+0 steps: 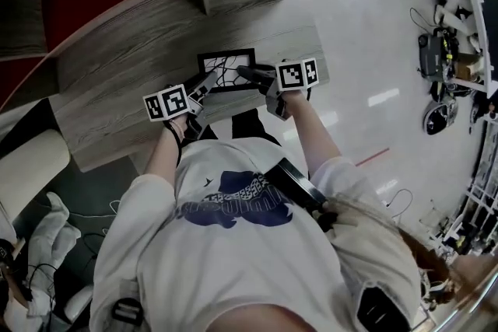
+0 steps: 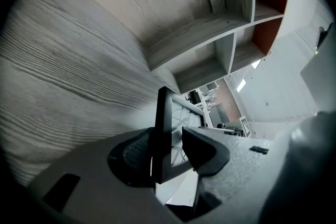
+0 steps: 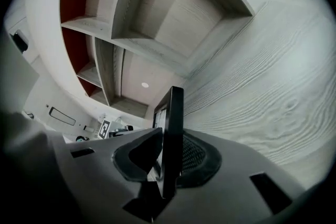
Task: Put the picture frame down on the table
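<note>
As the black rectangular picture frame (image 1: 226, 70) faces upward, long axis crosswise, the right gripper (image 3: 169, 155) clamps one end while the left gripper (image 2: 170, 152) gapes around the other.

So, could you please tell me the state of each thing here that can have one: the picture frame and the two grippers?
picture frame: about level, face up, low over the table; whether it rests on the table cannot be told.
left gripper: open, the frame's edge is between the jaws and one pad stands clear of it.
right gripper: shut on the picture frame's opposite edge.
</note>
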Action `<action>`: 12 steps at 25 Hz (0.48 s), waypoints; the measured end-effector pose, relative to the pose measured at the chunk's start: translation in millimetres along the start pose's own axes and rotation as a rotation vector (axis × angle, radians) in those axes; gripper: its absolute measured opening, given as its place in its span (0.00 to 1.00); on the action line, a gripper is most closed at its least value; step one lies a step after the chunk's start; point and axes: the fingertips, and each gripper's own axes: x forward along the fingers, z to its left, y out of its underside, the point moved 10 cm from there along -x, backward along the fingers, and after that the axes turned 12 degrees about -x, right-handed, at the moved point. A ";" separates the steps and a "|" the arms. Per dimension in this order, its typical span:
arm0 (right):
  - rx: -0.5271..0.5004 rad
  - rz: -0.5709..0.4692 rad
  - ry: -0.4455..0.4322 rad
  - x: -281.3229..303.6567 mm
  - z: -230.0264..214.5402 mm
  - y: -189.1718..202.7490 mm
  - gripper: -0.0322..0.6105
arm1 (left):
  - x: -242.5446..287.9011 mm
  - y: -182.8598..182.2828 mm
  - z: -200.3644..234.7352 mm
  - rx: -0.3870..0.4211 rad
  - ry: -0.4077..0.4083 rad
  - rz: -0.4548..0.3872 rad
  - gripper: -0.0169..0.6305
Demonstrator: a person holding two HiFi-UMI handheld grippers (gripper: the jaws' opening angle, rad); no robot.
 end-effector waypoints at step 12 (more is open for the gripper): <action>0.019 0.060 -0.198 8.2 -20.8 -14.7 0.10 | 0.6 8.2 2.0 -0.073 -0.032 -0.093 0.26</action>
